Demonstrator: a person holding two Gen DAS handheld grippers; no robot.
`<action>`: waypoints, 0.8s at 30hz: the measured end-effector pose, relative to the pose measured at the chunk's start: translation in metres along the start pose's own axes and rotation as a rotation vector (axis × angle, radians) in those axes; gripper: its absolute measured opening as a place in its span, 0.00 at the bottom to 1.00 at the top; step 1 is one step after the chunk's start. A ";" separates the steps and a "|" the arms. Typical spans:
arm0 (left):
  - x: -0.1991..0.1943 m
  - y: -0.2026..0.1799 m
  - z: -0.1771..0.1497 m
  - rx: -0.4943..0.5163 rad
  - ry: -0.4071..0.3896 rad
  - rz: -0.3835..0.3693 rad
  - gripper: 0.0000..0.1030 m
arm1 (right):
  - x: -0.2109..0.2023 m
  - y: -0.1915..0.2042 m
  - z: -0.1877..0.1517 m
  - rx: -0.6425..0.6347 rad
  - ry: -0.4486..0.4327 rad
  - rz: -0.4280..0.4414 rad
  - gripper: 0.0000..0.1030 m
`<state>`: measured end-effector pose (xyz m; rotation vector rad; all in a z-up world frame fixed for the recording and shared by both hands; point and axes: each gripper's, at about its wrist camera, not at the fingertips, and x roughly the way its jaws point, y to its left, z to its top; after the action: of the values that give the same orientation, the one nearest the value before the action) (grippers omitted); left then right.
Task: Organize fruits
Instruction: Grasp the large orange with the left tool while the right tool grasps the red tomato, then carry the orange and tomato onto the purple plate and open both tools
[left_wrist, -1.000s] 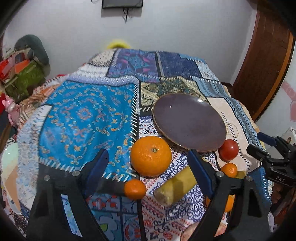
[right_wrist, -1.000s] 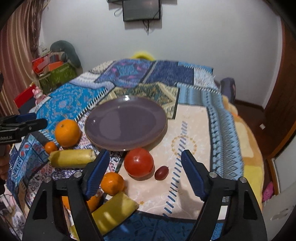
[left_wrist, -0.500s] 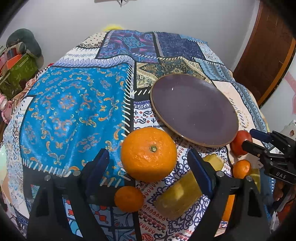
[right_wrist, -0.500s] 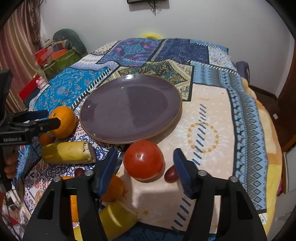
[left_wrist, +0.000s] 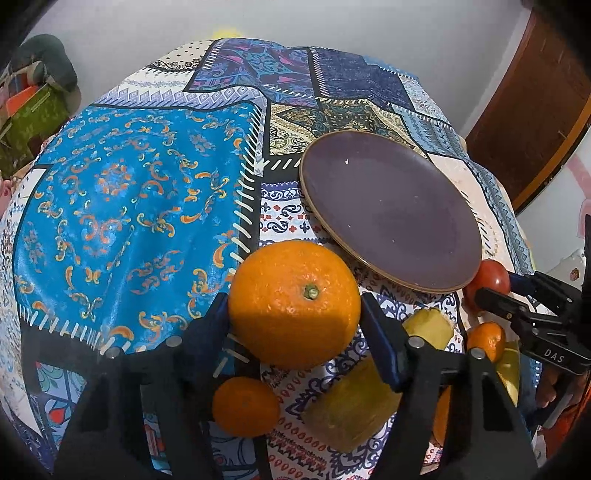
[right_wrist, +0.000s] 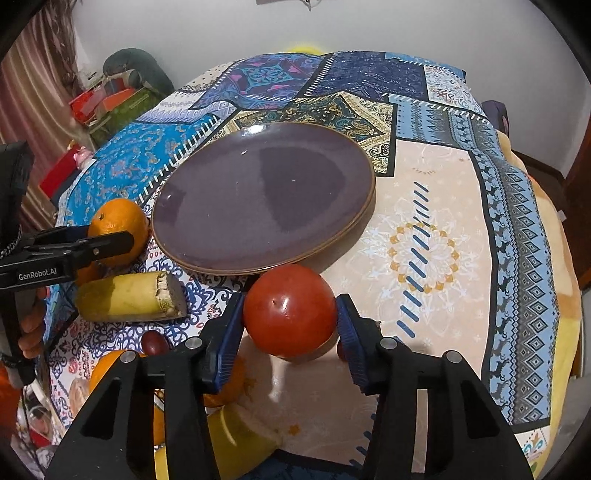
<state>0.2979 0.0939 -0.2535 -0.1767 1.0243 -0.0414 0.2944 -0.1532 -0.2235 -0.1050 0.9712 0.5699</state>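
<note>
A big orange (left_wrist: 291, 302) lies on the patterned cloth just in front of the purple plate (left_wrist: 388, 206). My left gripper (left_wrist: 295, 306) is closing on it, and both blue pads touch its sides. In the right wrist view a red tomato (right_wrist: 290, 310) sits at the near rim of the plate (right_wrist: 258, 199). My right gripper (right_wrist: 290, 315) is closing too, its pads against the tomato's two sides. Nothing lies on the plate. Each gripper also shows in the other's view: the left gripper (right_wrist: 110, 240) at the orange (right_wrist: 122, 221), the right gripper (left_wrist: 495, 291) at the tomato (left_wrist: 489, 275).
A small mandarin (left_wrist: 245, 406) and a cut banana piece (left_wrist: 354, 402) lie under the left fingers. Another mandarin (left_wrist: 485, 339) sits to the right. A banana piece (right_wrist: 125, 295) and a dark red grape (right_wrist: 153, 341) lie left of the tomato. Cloth beyond the plate is bare.
Both grippers have come down and forward over their fruit. The left jaws narrowed onto the big orange and the right jaws narrowed onto the tomato.
</note>
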 end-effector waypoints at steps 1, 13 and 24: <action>-0.001 0.000 0.000 0.000 0.001 0.001 0.67 | -0.001 0.000 0.000 -0.002 -0.001 -0.006 0.44; -0.045 -0.006 0.008 0.023 -0.085 0.019 0.66 | -0.042 0.004 0.010 0.000 -0.105 -0.027 0.44; -0.086 -0.020 0.034 0.052 -0.190 0.046 0.66 | -0.076 0.011 0.037 -0.026 -0.215 -0.058 0.44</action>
<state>0.2836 0.0885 -0.1604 -0.1072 0.8364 -0.0096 0.2839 -0.1626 -0.1395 -0.0932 0.7501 0.5292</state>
